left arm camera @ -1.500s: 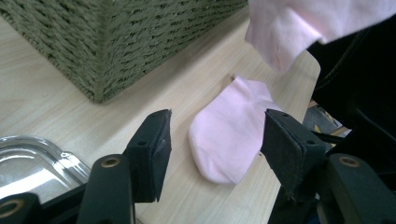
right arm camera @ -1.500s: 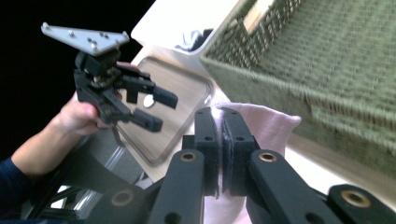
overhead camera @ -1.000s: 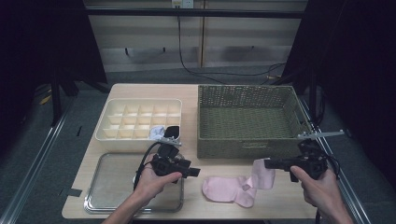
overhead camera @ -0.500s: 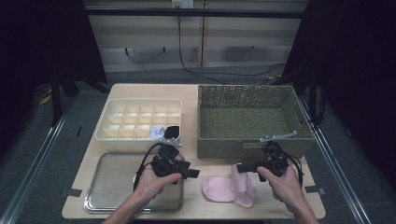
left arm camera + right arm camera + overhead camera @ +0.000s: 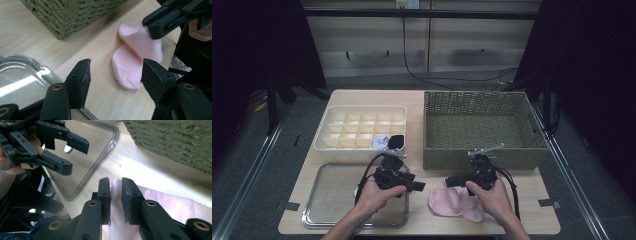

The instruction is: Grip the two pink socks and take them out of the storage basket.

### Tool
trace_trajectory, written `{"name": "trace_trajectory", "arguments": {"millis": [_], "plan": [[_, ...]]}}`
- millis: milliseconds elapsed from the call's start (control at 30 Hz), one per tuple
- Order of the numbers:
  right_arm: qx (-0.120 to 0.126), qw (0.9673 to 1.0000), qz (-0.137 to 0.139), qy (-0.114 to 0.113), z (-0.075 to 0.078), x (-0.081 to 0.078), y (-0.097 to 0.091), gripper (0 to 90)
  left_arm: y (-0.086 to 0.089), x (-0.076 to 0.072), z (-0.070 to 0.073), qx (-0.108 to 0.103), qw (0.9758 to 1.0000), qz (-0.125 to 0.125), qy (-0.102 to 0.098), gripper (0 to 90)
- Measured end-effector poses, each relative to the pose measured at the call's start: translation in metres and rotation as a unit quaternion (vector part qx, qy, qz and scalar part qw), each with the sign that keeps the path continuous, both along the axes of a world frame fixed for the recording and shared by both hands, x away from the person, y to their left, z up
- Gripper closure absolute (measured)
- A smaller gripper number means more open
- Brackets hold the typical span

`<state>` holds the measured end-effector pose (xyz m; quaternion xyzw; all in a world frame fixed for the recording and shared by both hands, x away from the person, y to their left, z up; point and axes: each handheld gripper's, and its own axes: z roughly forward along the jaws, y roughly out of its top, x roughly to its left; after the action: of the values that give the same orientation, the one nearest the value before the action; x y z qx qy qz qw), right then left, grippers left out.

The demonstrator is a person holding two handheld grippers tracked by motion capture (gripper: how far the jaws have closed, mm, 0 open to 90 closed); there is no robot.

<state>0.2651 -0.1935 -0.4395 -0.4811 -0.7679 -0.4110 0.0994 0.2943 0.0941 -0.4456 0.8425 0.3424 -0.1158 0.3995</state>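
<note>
A pink sock (image 5: 457,202) lies on the worktop (image 5: 422,100) near its front edge, right of the middle, just in front of the woven basket (image 5: 482,125) that stands at the back right. One part of the sock is folded up over the rest, as the left gripper view shows (image 5: 135,50).

The right tool (image 5: 452,181) is at the sock's back edge. In the right gripper view its jaws (image 5: 115,195) stand narrowly apart with a ridge of the pink fabric between them; they have just been opening, and the pads do not visibly press on the cloth, so the tool is released.

The left tool (image 5: 418,186) hangs over the right edge of the metal tray (image 5: 317,200), which sits at the front left corner of the worktop. Its jaws are wide apart and grasp nothing; in the left gripper view (image 5: 115,77) they frame the sock, which lies beyond them on the wood.

At the back left stands a cream divider box (image 5: 337,127), with a white item (image 5: 380,142) and a black item (image 5: 397,141) in its front right compartments.
</note>
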Motion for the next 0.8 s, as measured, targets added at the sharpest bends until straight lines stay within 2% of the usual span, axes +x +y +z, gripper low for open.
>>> {"name": "trace_trajectory", "arguments": {"millis": [167,267,333,433,567,600,733,800], "plan": [[0.01,0.9999,-0.008,-0.008,0.005,-0.003,-0.008,74.3,-0.001,0.001,-0.001,0.004,1.0,-0.002,0.003,40.1],[0.004,0.9998,-0.017,-0.01,0.007,-0.007,-0.019,74.8,-0.003,0.001,-0.004,0.008,1.0,0.0,0.004,40.1],[-0.002,0.9995,-0.028,-0.011,0.008,-0.013,-0.031,76.8,-0.007,0.002,-0.005,0.005,1.0,-0.003,0.007,41.2],[-0.012,0.9992,-0.038,-0.01,0.006,-0.018,-0.04,78.0,-0.013,0.002,-0.006,0.001,1.0,-0.008,0.005,44.2],[-0.02,0.9979,-0.062,-0.003,-0.005,-0.026,-0.058,77.7,-0.029,0.0,-0.009,0.003,0.9996,-0.029,0.003,51.9],[-0.018,0.9976,-0.066,0.0,-0.008,-0.027,-0.062,77.0,-0.034,-0.001,-0.01,0.004,0.9993,-0.038,0.002,52.2],[-0.03,0.9949,-0.095,0.014,-0.027,-0.028,-0.076,72.2,-0.046,-0.003,-0.012,0.006,0.9989,-0.047,0.006,51.0],[-0.032,0.9946,-0.096,0.021,-0.035,-0.027,-0.079,69.6,-0.052,-0.004,-0.013,0.007,0.9989,-0.046,0.009,48.9]]}}
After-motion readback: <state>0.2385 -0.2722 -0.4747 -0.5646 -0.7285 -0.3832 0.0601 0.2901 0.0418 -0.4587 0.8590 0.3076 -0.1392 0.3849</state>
